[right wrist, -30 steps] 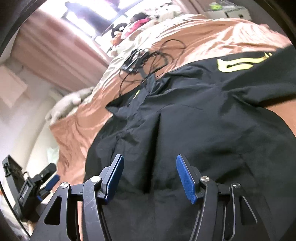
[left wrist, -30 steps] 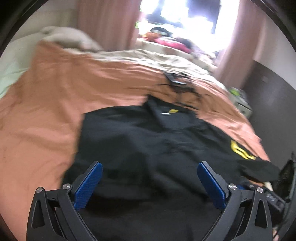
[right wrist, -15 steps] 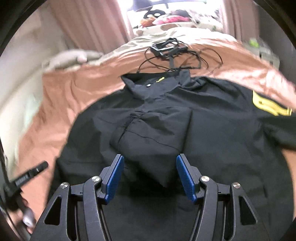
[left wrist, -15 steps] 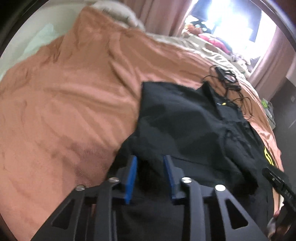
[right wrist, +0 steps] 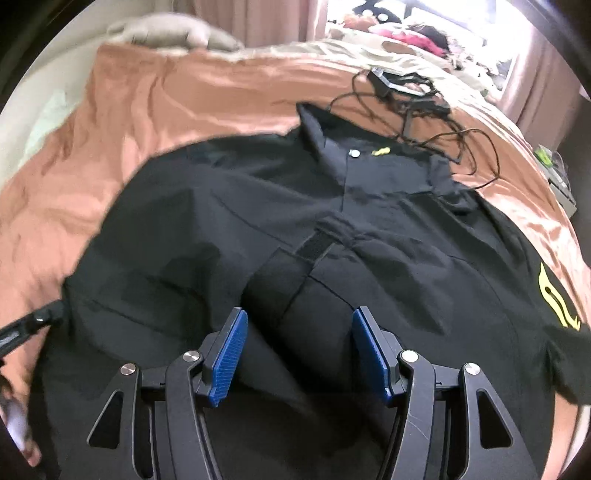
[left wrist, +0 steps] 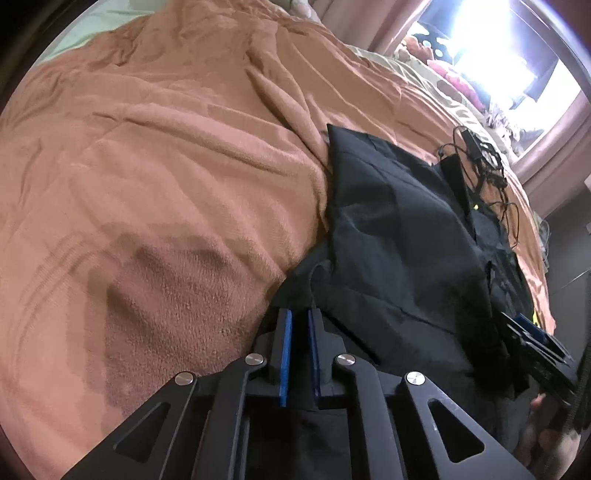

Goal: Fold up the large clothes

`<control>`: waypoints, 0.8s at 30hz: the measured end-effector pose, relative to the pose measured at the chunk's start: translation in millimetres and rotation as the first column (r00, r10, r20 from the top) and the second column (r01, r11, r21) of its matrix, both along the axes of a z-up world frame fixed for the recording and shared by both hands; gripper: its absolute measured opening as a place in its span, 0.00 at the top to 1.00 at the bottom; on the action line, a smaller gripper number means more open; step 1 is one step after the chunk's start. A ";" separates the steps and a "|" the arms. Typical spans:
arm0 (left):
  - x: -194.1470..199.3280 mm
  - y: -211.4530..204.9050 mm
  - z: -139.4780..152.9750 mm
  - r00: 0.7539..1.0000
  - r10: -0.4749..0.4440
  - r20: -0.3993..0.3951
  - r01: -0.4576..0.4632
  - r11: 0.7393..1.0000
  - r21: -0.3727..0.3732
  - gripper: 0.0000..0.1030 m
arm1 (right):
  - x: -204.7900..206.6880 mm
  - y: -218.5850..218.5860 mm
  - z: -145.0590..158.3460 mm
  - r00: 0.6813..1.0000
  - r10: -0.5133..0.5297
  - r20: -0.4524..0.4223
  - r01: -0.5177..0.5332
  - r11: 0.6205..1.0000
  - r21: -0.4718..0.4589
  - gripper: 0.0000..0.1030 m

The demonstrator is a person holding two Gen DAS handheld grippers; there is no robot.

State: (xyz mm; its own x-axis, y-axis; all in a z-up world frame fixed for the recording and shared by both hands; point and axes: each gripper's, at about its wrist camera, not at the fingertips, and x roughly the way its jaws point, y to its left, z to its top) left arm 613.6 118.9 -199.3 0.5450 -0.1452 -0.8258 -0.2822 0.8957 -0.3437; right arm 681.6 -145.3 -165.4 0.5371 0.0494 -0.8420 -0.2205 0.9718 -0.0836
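Left tool [left wrist: 300, 325], jaws closing on the black shirt's [right wrist: 332, 240] lower-left hem for folding; right tool [right wrist: 300, 332] hangs open.

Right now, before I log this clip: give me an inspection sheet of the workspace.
Surface: bed under a wrinkled orange blanket.
Job's things: black shirt spread out, collar far, yellow print on one sleeve.
Clutter: small black device beyond the collar.
Grippers: left gripper closing at the shirt's edge, a fold of fabric between its jaws; right gripper open over the shirt.
Cables: black cable tangle beside the collar.
Surroundings: pink curtains, bright window.
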 end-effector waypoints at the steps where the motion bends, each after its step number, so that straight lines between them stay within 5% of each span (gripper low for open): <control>1: 1.2 -0.5 -1.4 1.000 -0.001 -0.003 0.001 1.000 -0.010 0.94 | 3.1 2.8 -6.3 1.000 0.002 -0.010 -0.002 1.000 -0.028 0.42; 3: 2.4 0.4 -4.4 1.000 0.007 -0.010 -0.007 1.000 -0.022 0.96 | 8.4 2.9 -16.8 0.999 -0.006 -0.040 0.004 0.999 -0.038 0.43; 5: 3.3 -1.8 -5.2 1.000 0.003 -0.014 -0.003 1.000 0.011 0.97 | 13.0 -1.6 -24.2 0.997 -0.012 -0.070 0.010 1.000 -0.021 0.59; 7: 3.5 -4.2 -5.5 1.000 -0.004 -0.017 0.004 1.000 0.029 0.97 | 14.3 -9.8 -23.0 0.997 -0.027 -0.067 0.027 1.000 -0.004 0.92; 13: 4.9 -6.4 -6.1 1.000 0.008 -0.020 -0.007 0.999 0.040 0.97 | 10.9 -45.7 -5.5 0.997 -0.069 -0.018 0.070 0.997 0.033 0.98; 18: 4.9 -5.9 -4.3 1.000 0.020 -0.016 -0.020 0.999 0.033 0.97 | 7.8 -59.7 15.0 0.998 -0.057 -0.016 0.058 0.992 0.108 0.96; 20: 4.8 -5.4 -4.6 1.000 0.023 -0.015 -0.022 0.999 0.031 0.97 | 8.9 -50.4 19.0 0.999 -0.033 -0.021 0.035 0.994 0.102 0.84; 22: 4.2 -4.9 -4.8 1.000 0.023 -0.014 -0.023 0.999 0.028 0.97 | 12.0 -37.5 20.2 1.000 0.003 -0.025 0.000 0.993 0.114 0.50; 24: 4.2 -4.8 -4.8 1.000 0.023 -0.013 -0.022 0.999 0.028 0.97 | 16.9 -25.6 17.2 0.999 0.030 -0.028 -0.027 0.993 0.116 0.43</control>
State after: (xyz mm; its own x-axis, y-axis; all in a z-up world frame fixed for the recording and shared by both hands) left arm 617.7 114.1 -204.1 0.5364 -0.1097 -0.8368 -0.3070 0.8982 -0.3145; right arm 698.5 -170.9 -148.2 0.5088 0.1625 -0.8454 -0.2489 0.9679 0.0363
